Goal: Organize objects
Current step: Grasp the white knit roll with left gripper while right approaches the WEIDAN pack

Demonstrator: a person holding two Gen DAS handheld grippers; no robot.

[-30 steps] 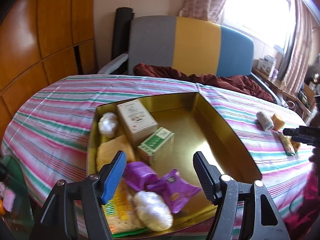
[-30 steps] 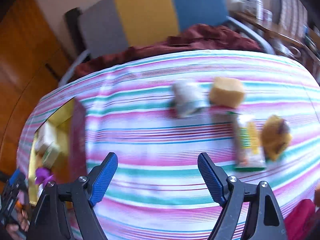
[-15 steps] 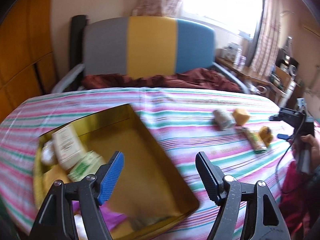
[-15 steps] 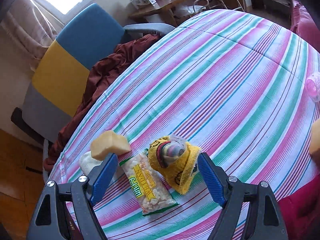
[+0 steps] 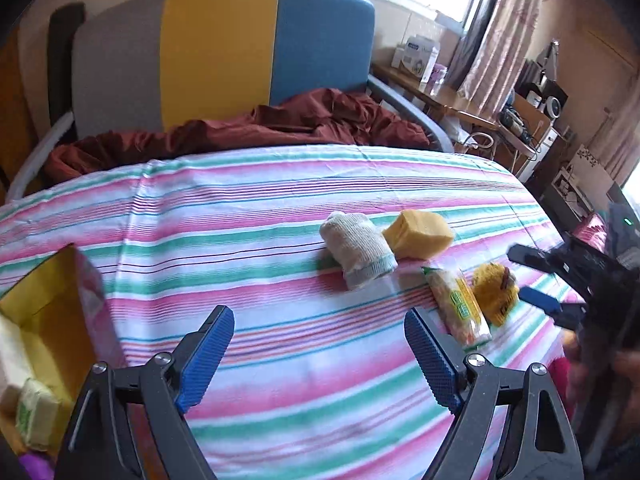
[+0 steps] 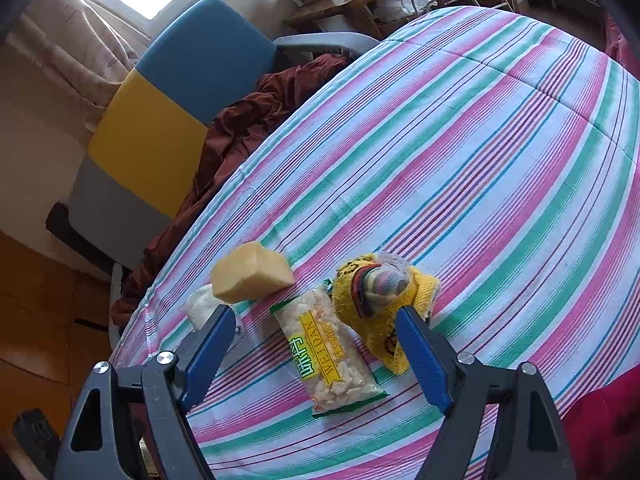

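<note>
**Both tongs empty over the loose pile, box off to the left**

Striped cloth (image 5: 304,216) over table, tri-colour chair (image 5: 224,48) and maroon fabric (image 5: 280,124) at far edge, window behind. Left gripper (image 5: 318,356): swung away from gold box (image 5: 44,308), which filled its view a sec ago and now sits at left edge only, w/ a green pack (image 5: 36,412) inside. Jaws just been opening, wide now, nothing between them, only bare cloth. Right gripper (image 6: 314,356): jaws wide, unchanged gap, nothing gripped; rolled over since a sec ago and now parked low over snack packet (image 6: 334,356), which lies between its fingers, untouched as far as visible.

Meaning for task, as a guess: box drop-off done, both tongs now lined up on what's left outside the box.

Remaining items, right of centre, well apart from box: white sock roll (image 5: 358,250) touching yellow sponge block (image 5: 418,234); snack packet nearer, yellow knit bundle (image 6: 380,296) just beside it on the right.

In the way: knit bundle crowds right finger (image 6: 422,354), so closing could catch both. Left tongs' route to the sock roll clear, but right tongs already hang by packet, so crossing likely if both go for the same spot.
</note>
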